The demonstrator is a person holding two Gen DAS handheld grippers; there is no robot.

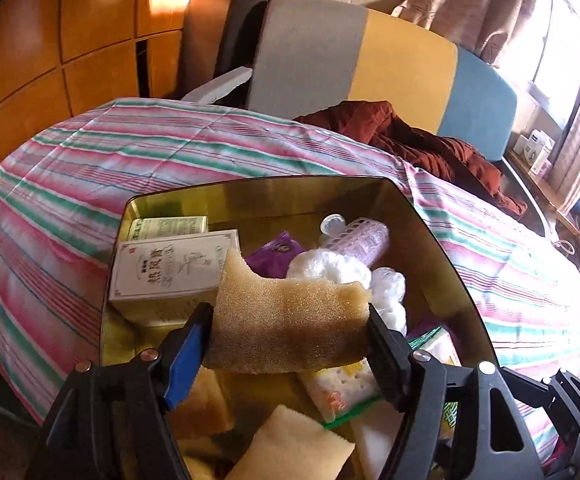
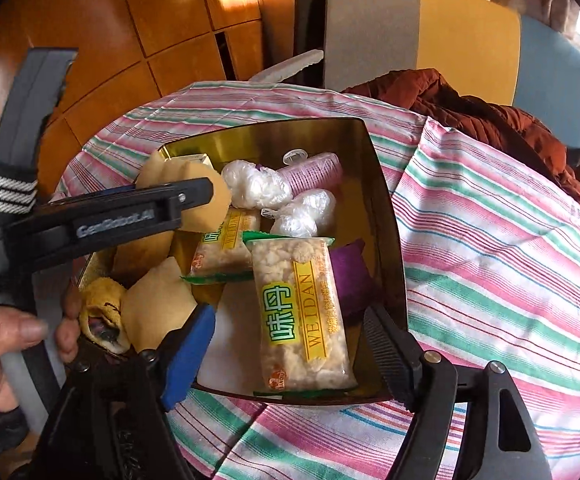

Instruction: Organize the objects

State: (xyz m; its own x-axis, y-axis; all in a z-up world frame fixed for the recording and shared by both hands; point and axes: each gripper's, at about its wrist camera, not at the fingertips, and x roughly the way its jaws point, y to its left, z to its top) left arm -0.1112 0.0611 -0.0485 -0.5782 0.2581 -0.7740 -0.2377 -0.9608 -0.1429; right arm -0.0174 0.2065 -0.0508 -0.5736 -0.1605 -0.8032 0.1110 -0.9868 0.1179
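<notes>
The sponge (image 1: 290,324), a brown porous slab with a notch bitten from its far-left corner, lay crosswise between the fingers of the left gripper (image 1: 290,332), its long axis running left to right across the left wrist view. Both pads touched its ends, so the jaws pinched it, and it hung above the gold tin (image 1: 430,216). Inside the tin, a white carton (image 1: 166,268) with dark characters sat at the far left with a pale green box (image 1: 166,226) behind it. A pink ribbed roller (image 1: 358,236) lay at the far side, a purple packet (image 1: 274,254) beside it, and two white crinkled plastic bundles (image 1: 326,268) just right of the sponge. Yellow sponge pieces (image 1: 294,444) and a snack packet (image 1: 338,392) lay nearer the camera. The tin stood on a striped cloth (image 1: 90,168).

In the right wrist view, the right gripper (image 2: 290,352) stood with its fingers spread wide, pressing on nothing, over the near edge of the gold tin (image 2: 386,200). A clear snack bag (image 2: 302,312) with yellow-green lettering lay lengthwise, its long axis pointing away from the camera, between the spread fingers. A second snack bag (image 2: 226,244) lay behind it. The left gripper (image 2: 194,196) reached in from the left, holding the sponge (image 2: 210,208) over the tin's far-left corner. A hand (image 2: 6,344) gripped its handle.
</notes>
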